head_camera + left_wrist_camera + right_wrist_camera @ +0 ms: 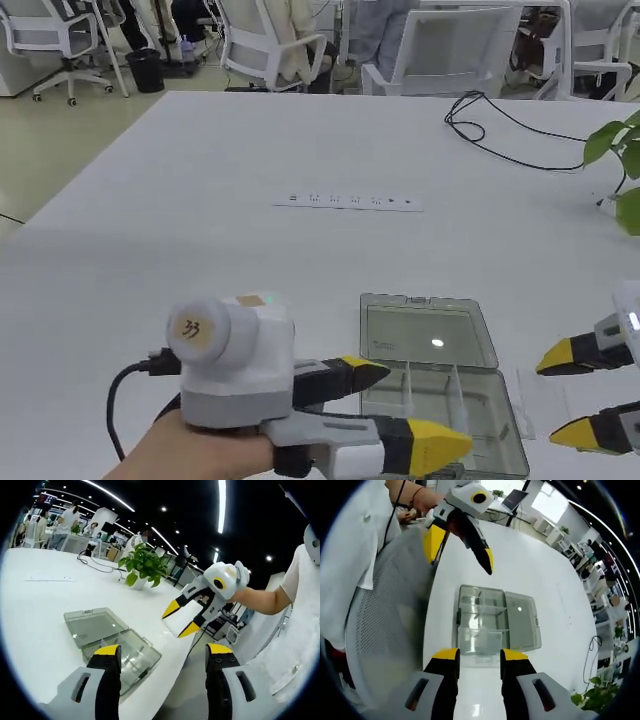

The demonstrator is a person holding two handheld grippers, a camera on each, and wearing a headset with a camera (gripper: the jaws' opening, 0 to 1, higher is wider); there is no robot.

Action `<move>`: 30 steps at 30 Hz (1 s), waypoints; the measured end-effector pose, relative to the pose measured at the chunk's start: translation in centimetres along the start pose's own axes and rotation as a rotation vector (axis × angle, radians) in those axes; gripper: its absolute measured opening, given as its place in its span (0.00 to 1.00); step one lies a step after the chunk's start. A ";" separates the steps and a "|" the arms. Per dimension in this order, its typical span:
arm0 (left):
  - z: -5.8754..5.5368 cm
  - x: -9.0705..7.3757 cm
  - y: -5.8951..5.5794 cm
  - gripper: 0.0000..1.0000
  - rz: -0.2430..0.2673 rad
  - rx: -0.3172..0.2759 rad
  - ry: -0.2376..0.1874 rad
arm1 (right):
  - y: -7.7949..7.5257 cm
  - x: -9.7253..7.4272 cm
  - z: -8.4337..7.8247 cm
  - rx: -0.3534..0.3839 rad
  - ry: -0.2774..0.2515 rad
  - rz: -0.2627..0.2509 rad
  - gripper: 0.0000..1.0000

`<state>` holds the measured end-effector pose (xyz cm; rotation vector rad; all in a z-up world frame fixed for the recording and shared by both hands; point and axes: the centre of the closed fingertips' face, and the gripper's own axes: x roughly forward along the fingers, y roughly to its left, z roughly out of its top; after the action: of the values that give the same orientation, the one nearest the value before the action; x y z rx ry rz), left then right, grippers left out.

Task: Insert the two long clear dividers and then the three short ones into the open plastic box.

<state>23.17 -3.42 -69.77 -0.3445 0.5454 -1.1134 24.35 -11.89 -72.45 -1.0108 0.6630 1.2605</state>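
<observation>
- Box [497,432] open on white worktop [200,200], close to the near edge, lid lying flat on its far side.
- Clear dividers [408,385] upright inside.
- Left gripper [425,405] released, jaws spread, empty, raised at box's left side.
- Right gripper [546,400] likewise released, empty, just right of box.
- Farther back: power strip [348,201], black cable [500,125], plant [620,150].

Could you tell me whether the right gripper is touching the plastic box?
Apart: the left gripper view shows bare table between the right gripper and the plastic box.

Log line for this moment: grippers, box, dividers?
left gripper: open, empty | right gripper: open, empty | box: lid open, on table | dividers: some inside, count unclear
</observation>
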 end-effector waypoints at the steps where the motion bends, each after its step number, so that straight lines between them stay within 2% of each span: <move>1: 0.1 0.2 0.0 0.67 0.002 -0.012 -0.002 | 0.0 -0.1 0.3 -0.004 -0.001 -0.002 0.33; 3: 0.5 0.6 -0.3 0.64 -0.005 -0.057 -0.027 | 0.0 -0.3 1.1 -0.009 -0.006 -0.008 0.33; 4: 0.6 0.8 -0.4 0.62 -0.006 -0.102 -0.031 | 0.0 -0.4 1.4 -0.010 -0.009 -0.011 0.33; 8: 1.0 1.5 -0.6 0.53 -0.022 -0.185 -0.052 | 0.1 -0.7 2.6 -0.016 -0.018 -0.019 0.33; 15: 1.2 2.5 -1.3 0.35 -0.061 -0.319 -0.064 | 0.7 -1.0 4.4 -0.027 -0.030 -0.024 0.33; 22: 0.7 3.2 -1.9 0.23 -0.082 -0.356 -0.046 | 1.0 -1.2 5.8 -0.040 -0.045 -0.025 0.33; 30: 0.6 3.5 -2.4 0.12 -0.099 -0.380 -0.041 | 1.3 -1.3 6.3 -0.056 -0.043 -0.018 0.33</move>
<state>22.87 -7.61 -68.92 -0.7289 0.7100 -1.0935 22.10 -6.88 -68.93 -1.0304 0.5875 1.2877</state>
